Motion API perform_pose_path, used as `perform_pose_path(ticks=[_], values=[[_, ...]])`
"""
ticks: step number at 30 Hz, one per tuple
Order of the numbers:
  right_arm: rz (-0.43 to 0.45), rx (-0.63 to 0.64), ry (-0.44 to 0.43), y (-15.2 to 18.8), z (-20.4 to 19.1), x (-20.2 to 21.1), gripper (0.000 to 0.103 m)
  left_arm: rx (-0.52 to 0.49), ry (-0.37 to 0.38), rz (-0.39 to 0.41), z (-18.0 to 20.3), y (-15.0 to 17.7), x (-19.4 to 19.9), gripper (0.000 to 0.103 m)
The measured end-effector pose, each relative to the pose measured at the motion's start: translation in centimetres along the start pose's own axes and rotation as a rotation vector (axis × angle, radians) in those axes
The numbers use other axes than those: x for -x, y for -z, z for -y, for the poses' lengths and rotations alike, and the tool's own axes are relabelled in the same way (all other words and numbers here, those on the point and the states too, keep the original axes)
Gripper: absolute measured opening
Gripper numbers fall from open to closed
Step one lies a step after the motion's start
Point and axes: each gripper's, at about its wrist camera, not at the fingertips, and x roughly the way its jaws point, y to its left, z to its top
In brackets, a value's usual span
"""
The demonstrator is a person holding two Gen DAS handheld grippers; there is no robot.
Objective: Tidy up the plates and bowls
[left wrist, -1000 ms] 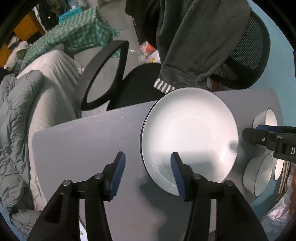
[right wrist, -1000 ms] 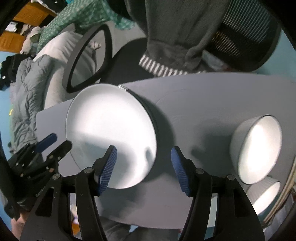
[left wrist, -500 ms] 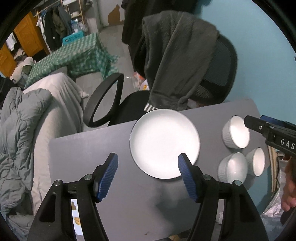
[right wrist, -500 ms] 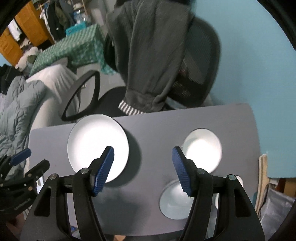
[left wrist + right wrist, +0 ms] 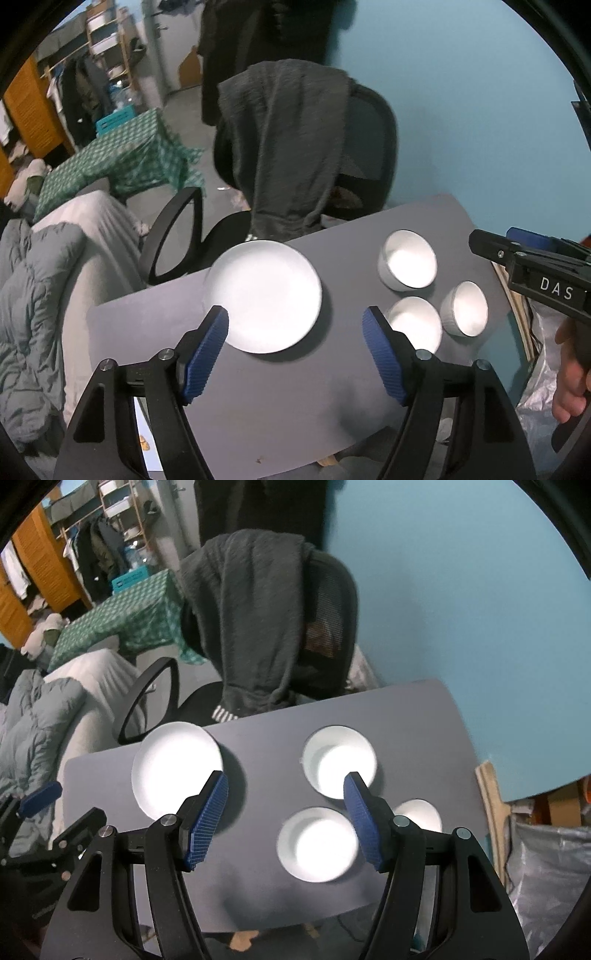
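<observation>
A white plate (image 5: 264, 295) lies on the left half of the grey table (image 5: 280, 398). Three white bowls sit in a cluster to its right: the far bowl (image 5: 408, 264), the right bowl (image 5: 463, 308) and the near bowl (image 5: 415, 325). High above the table, my left gripper (image 5: 295, 317) has its jaws opening, with nothing between them. My right gripper (image 5: 285, 781) hangs open and empty above the gap between the plate (image 5: 177, 764) and the bowls (image 5: 317, 843). One of its fingers partly hides the right-hand bowl (image 5: 419, 814).
A black office chair (image 5: 173, 236) with a grey hoodie (image 5: 291, 147) draped over its back stands just past the table's far edge. Grey bedding (image 5: 40, 302) lies to the left. A teal wall (image 5: 480, 110) bounds the right side. A hand (image 5: 570, 384) holds the right gripper.
Both grippers have risen and drawn back from the plate, so the whole table and all three bowls now show. The left jaws have spread wider.
</observation>
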Motion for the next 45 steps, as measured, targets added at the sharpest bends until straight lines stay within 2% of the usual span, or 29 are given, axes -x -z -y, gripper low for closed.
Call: perform_pose_path(ticks=[8,23,35,45], values=[[0.038,-0.068,0.027,1.8,3.2,2.6,0.064,-0.042,0.063,0.009,3.1,-0.2,1.1,0.077],[0.048,-0.173,0.063,3.5,7.7,3.6,0.064,-0.125,0.141,0.007,7.4,-1.4,0.6,0.077],[0.031,-0.240,0.089,5.1,11.2,3.6,0.064,-0.198,0.170,-0.022,11.1,-1.7,-0.5,0.077],[0.012,-0.280,0.096,6.2,13.3,3.1,0.064,-0.260,0.164,-0.042,13.2,-1.5,-1.5,0.077]])
